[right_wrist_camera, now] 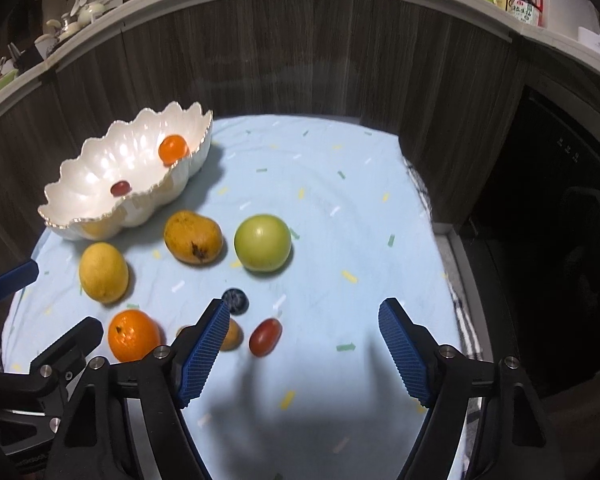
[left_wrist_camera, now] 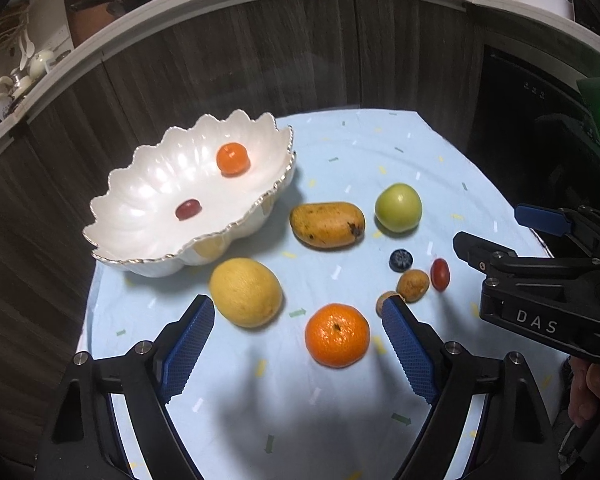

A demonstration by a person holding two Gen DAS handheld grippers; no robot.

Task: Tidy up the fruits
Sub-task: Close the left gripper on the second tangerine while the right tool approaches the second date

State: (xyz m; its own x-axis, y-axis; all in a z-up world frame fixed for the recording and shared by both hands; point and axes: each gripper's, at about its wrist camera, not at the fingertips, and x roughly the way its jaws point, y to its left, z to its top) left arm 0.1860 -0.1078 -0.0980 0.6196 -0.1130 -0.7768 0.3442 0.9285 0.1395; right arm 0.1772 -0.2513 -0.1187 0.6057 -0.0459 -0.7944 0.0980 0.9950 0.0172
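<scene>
One bowl [left_wrist_camera: 148, 256], two oranges [left_wrist_camera: 337, 335], two grape tomatoes [left_wrist_camera: 440, 274], one mango [left_wrist_camera: 327, 225].

Pearly white bowl [left_wrist_camera: 148, 216], pale blue confetti-flecked cloth [left_wrist_camera: 340, 152], green apple [left_wrist_camera: 398, 208].

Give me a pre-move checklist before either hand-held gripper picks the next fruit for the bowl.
1. Left hand-held gripper empty, jaws apart: ok.
2. Right hand-held gripper empty, jaws apart: ok.
3. Orange lies between the left pads, untouched: ok.
4. Red grape tomato lies between the right pads, free of the blueberry: ok.
5. Bowl has room, holding only a small orange fruit and a red one: ok.
6. Small brown fruit clear of the left gripper's pad: cannot tell.
</scene>
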